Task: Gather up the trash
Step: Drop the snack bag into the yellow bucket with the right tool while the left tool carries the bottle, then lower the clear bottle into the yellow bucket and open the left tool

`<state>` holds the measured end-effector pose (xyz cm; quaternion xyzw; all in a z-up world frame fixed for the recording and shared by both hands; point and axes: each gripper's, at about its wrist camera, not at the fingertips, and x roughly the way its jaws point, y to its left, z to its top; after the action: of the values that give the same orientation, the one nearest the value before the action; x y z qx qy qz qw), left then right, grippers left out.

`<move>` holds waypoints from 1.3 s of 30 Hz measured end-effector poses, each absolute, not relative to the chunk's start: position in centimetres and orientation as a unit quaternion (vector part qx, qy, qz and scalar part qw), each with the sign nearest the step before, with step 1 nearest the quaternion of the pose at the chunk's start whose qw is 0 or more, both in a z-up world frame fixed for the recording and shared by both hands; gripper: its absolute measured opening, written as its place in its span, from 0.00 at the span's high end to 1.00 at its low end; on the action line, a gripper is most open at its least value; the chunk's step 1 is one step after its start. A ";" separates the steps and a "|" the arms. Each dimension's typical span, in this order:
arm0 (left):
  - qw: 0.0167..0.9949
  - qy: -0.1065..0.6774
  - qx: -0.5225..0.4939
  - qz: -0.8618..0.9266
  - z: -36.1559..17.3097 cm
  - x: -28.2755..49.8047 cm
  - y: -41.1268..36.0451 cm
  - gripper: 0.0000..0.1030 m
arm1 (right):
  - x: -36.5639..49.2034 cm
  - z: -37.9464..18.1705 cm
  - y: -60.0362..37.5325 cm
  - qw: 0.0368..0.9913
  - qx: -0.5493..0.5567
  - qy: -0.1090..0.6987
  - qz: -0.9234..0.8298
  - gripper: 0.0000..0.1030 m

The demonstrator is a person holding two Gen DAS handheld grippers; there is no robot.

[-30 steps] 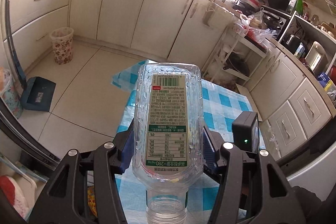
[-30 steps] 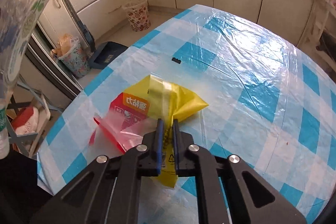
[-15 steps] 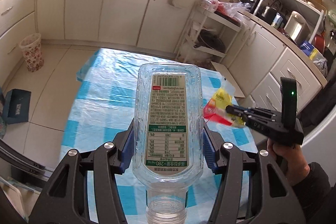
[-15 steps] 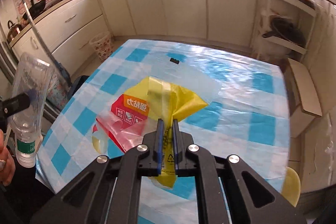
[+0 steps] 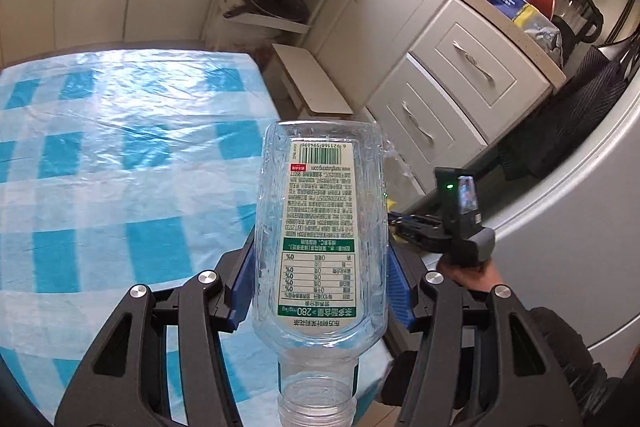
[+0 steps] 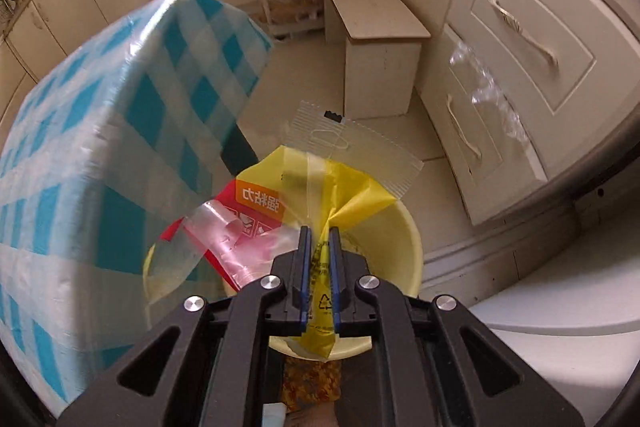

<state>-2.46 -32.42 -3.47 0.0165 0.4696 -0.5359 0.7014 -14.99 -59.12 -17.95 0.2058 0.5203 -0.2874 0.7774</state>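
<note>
Upside-down, the bottle (image 5: 320, 243) points neck-first back at the left gripper (image 5: 320, 283).

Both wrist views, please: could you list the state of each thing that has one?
Bottle: uncapped, empty, neck toward the camera, clamped in the left claw.
Wrapper: crumpled, pinched in the right claw, hanging over the basin.
Basin: upright on the floor beside the table; contents hidden.
Drawers: closed.
Table: covered with a checked cloth.
</note>
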 end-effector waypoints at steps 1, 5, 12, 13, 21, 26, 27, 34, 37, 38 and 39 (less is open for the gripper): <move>0.694 0.476 0.015 -0.540 -3.9 -3.1 -33.8 0.49 | -14.8 -19.0 -59.4 0.771 0.213 0.529 -0.284 0.85; 0.671 0.509 0.014 -0.540 -5.8 -5.3 -39.5 0.49 | -14.6 -20.2 -60.7 0.750 0.222 0.551 -0.291 0.56; 0.643 0.565 0.038 -0.516 -10.0 -7.8 -46.7 0.49 | -20.3 -9.7 -63.6 0.805 0.318 0.368 -0.339 0.42; 0.639 0.576 0.044 -0.508 -10.8 -8.1 -47.7 0.49 | -21.2 -7.8 -63.7 0.815 0.326 0.337 -0.341 0.39; 0.632 0.658 0.053 -0.407 -18.2 -9.7 -53.3 0.49 | -23.9 -2.0 -63.2 0.858 0.343 0.240 -0.298 0.30; 0.624 0.691 0.070 -0.357 -23.8 -9.8 -55.3 0.48 | -22.6 -1.7 -64.1 0.858 0.362 0.237 -0.277 0.30; 0.621 0.699 0.079 -0.346 -25.0 -9.8 -55.7 0.48 | -22.5 -1.5 -64.1 0.859 0.364 0.235 -0.274 0.30; 0.593 0.722 0.097 -0.342 -27.4 -11.2 -57.2 0.45 | -22.4 -0.3 -63.3 0.865 0.366 0.219 -0.263 0.30; 0.587 0.713 0.091 -0.371 -25.9 -11.6 -57.0 0.44 | -22.3 -0.3 -63.3 0.865 0.369 0.218 -0.262 0.30; 0.587 0.709 0.084 -0.382 -25.0 -11.6 -56.8 0.44 | -22.2 -0.3 -63.3 0.865 0.369 0.219 -0.261 0.30; 0.586 0.705 0.077 -0.392 -24.1 -11.5 -56.4 0.44 | -22.1 -0.2 -63.3 0.865 0.369 0.219 -0.261 0.30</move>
<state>-11.55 -56.41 -24.10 0.0772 0.7048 -0.3920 0.5862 -22.12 -63.30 -0.24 0.3689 0.2187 -0.2607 0.8650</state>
